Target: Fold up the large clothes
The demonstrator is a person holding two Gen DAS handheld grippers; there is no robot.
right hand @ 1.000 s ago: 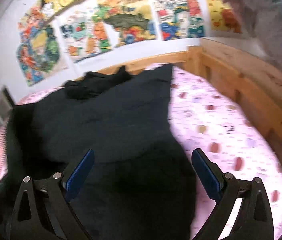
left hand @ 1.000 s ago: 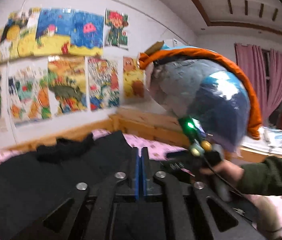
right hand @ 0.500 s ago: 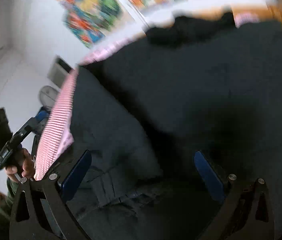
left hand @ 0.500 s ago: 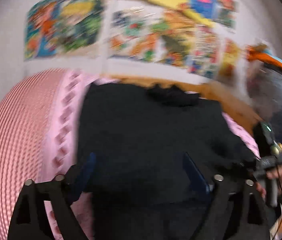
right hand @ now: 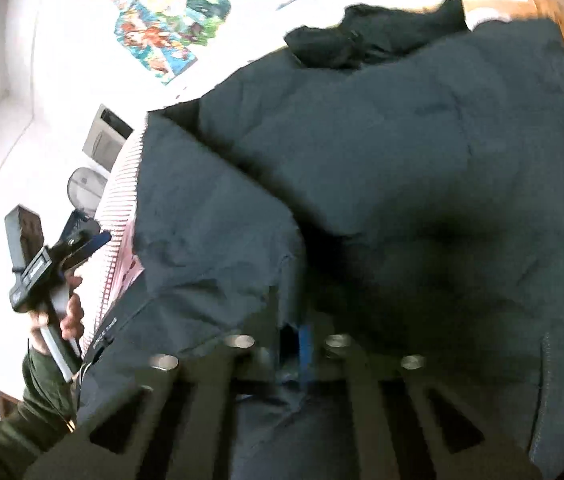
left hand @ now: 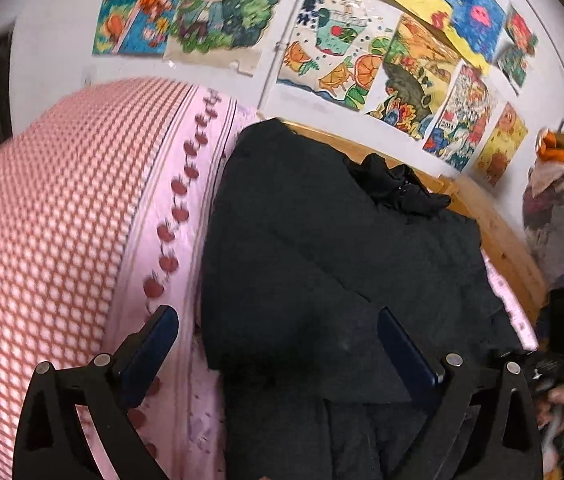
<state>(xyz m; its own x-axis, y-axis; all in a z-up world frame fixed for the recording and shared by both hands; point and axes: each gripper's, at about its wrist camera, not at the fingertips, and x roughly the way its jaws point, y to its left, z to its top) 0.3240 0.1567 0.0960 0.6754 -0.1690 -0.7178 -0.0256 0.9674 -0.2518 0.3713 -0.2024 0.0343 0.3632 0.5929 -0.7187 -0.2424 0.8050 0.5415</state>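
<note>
In the left wrist view, the left gripper (left hand: 278,340) hangs over a black coat (left hand: 341,248) spread on a bed (left hand: 186,320) with a pink sheet printed with red apples. Its jaws have just been opening and now stand spread wide; the near left edge of the coat lies below the gap, but neither blue pad presses on it. The coat's left sleeve is folded across its body, and the crumpled hood (left hand: 397,184) lies at the coat's far end, against a wooden bed frame (left hand: 497,236). Left of the coat bulges a pink chequered cover (left hand: 50,232). Drawings (left hand: 361,56) are pinned to the wall beyond the coat. At the coat's right edge, a hand (left hand: 561,396) grips the other tool. In the right wrist view, the right gripper (right hand: 293,344) sits low on the near part of the coat (right hand: 421,168), its jaws having just closed; they are pressed together and pinch a fold of the coat's dark cloth at the edge of the folded sleeve. The hood (right hand: 369,36) lies at the far end. Left of the coat, off the bed's edge, the left hand (right hand: 62,312) in a green sleeve (right hand: 30,412) holds the left gripper (right hand: 90,240) up, its blue pads apart.
</note>
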